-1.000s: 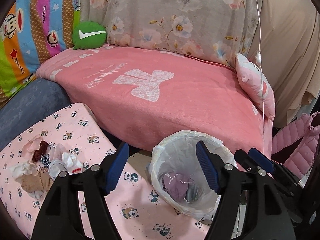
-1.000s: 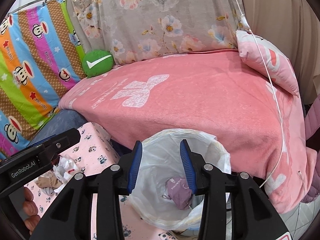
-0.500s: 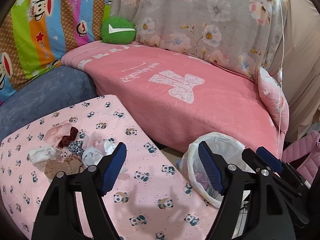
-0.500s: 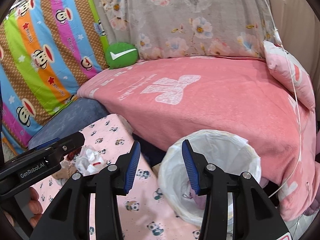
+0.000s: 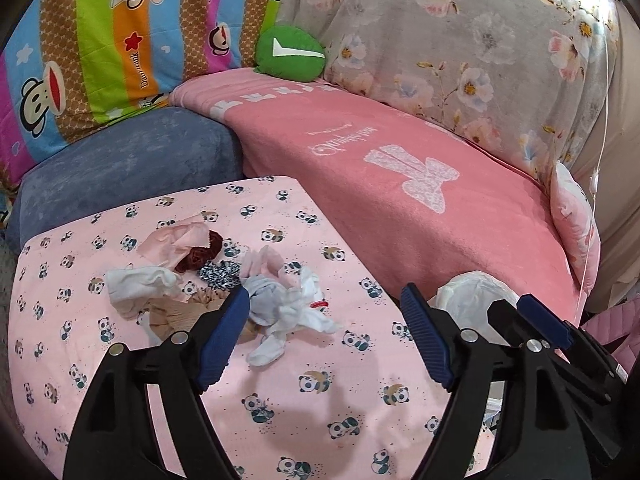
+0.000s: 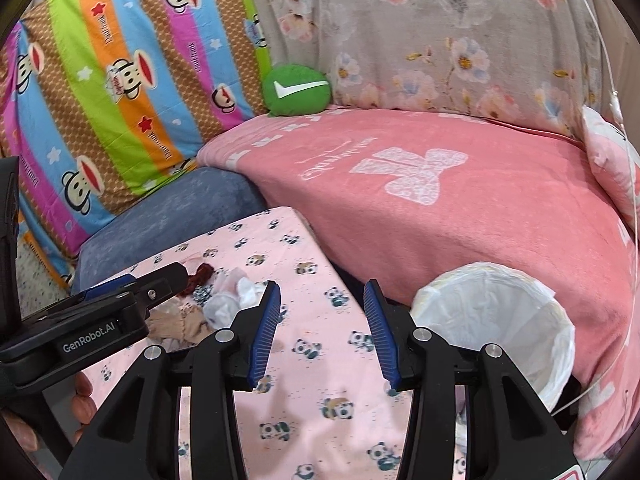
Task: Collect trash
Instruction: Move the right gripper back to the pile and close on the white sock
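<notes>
A pile of trash [image 5: 224, 280] lies on the pink panda-print table [image 5: 320, 380]: white crumpled tissues [image 5: 288, 308], a pink tissue [image 5: 180, 240], a dark red scrap [image 5: 198, 254] and beige paper [image 5: 188, 316]. My left gripper [image 5: 324, 336] is open and empty, just short of the pile. My right gripper [image 6: 322, 332] is open and empty over the table, with the pile [image 6: 224, 300] to its left. The white-lined bin [image 6: 496, 320] stands right of the table; it also shows in the left wrist view [image 5: 472, 300].
A sofa with a pink blanket [image 5: 420, 200] runs behind the table and bin. A blue cushion [image 5: 128, 168], a green round pillow [image 5: 290, 54] and a pink pillow [image 5: 572, 216] lie on it. A thin white cable [image 6: 624, 160] hangs at right.
Both grippers have swung left, away from over the bin and toward the trash pile on the table. Both have stayed open and empty.
</notes>
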